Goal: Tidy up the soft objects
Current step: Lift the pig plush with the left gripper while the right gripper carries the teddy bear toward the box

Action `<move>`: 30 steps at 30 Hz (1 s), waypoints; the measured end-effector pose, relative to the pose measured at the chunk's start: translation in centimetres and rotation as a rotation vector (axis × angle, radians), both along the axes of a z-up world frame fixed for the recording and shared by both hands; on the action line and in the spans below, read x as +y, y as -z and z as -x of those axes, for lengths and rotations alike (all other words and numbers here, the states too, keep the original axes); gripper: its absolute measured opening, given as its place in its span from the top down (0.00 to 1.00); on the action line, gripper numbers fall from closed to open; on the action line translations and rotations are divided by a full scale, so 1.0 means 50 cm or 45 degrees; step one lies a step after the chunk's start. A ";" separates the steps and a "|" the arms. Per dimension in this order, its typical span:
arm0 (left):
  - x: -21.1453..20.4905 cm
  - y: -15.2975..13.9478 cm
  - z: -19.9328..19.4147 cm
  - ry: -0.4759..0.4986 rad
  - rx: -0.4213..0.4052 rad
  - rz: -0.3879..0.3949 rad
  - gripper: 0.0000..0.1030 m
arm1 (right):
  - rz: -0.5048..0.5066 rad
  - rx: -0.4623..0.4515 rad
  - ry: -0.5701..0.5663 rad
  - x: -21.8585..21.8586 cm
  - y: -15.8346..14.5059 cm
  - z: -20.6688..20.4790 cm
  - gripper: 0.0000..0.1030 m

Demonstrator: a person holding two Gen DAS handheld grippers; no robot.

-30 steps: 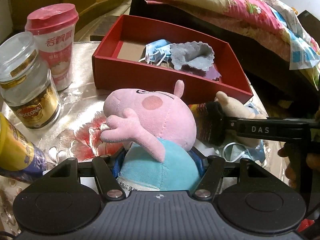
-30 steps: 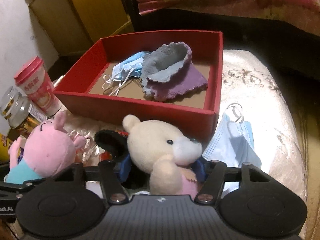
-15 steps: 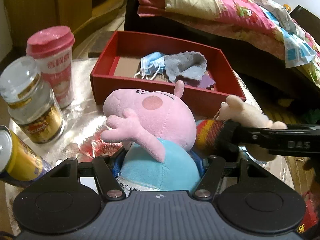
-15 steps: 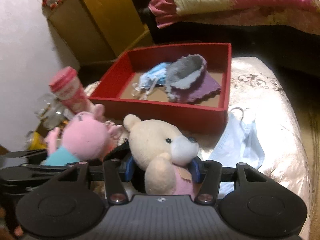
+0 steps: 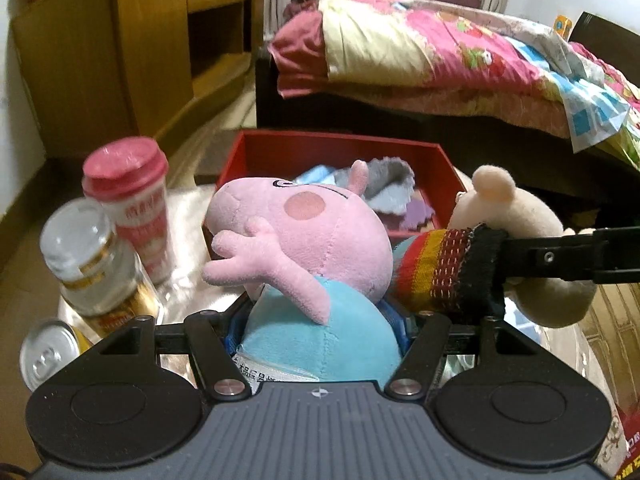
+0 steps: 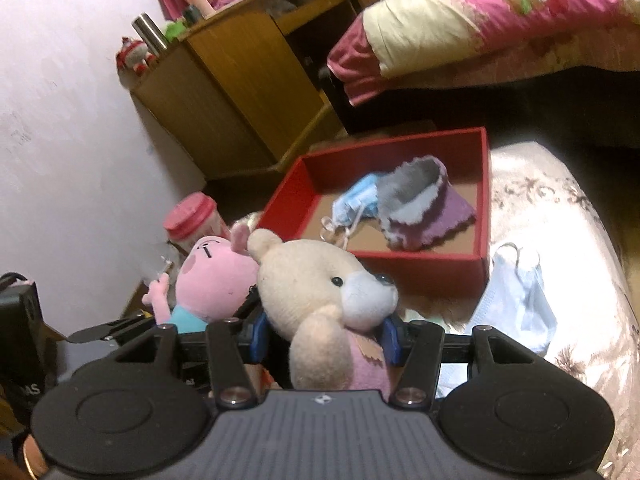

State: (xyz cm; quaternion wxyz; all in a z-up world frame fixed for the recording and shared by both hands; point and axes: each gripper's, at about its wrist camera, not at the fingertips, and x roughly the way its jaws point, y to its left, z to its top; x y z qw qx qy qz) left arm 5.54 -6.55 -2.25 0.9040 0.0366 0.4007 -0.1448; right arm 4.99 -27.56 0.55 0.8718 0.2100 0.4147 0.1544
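Pink plush fills the centre of the left wrist view: the left gripper (image 5: pixel 322 322) is clamped on the blue body of the pig plush toy (image 5: pixel 308 240), and the right gripper (image 6: pixel 326 334) is closed around the cream teddy bear (image 6: pixel 320 292) at its pink-clothed torso. Compared with a second ago, both toys have risen off the tabletop (image 6: pixel 560 216); the red box (image 6: pixel 482 200) has dropped lower and farther off in both views, with bed and cabinet now filling the upper frame. In the left wrist view the bear sits at the right edge, touching the pig's side. The box, in the middle distance, already holds a blue face mask (image 6: pixel 354 204) and a grey-and-purple cloth (image 6: pixel 420 200). Another face mask (image 6: pixel 516 296) lies on the tabletop at lower right. The lift looks done; carrying both toys over the box rim seems next.
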 end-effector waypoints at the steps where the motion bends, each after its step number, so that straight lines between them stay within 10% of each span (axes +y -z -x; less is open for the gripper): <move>1: 0.000 -0.005 0.000 -0.004 -0.016 -0.003 0.38 | -0.004 -0.014 0.002 0.000 -0.005 0.001 0.72; 30: -0.012 -0.057 -0.013 -0.045 -0.221 -0.029 0.37 | -0.076 -0.199 0.068 -0.007 -0.065 -0.002 0.72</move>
